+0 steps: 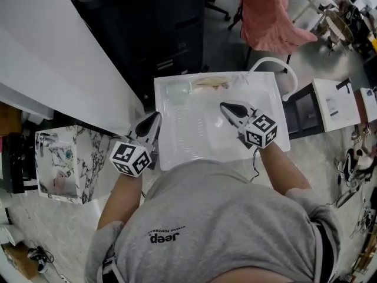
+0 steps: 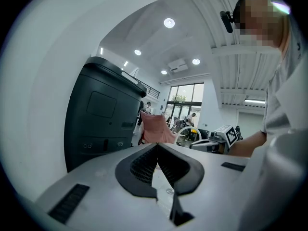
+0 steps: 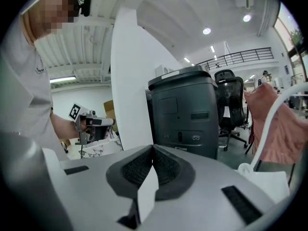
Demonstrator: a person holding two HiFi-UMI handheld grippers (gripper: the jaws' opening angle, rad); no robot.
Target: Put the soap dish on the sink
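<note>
A white sink (image 1: 277,135) lies below me. On its far rim rest a pale green see-through dish (image 1: 177,91) and, beside it, a flat beige item (image 1: 210,84); which one is the soap dish I cannot tell. My left gripper (image 1: 156,117) is shut and empty at the sink's left edge. Over the basin, right of centre, my right gripper (image 1: 226,106) is also shut with nothing in it. In the gripper views the jaws of the left gripper (image 2: 157,145) and the right gripper (image 3: 153,146) meet at their tips, and neither dish shows there.
A white curved faucet (image 1: 275,63) rises at the sink's far right corner. Behind the sink stands a black cabinet (image 1: 154,22), with a pink-draped chair (image 1: 270,17) to its right. A marble-patterned box (image 1: 65,161) sits left, a small white table (image 1: 334,104) right.
</note>
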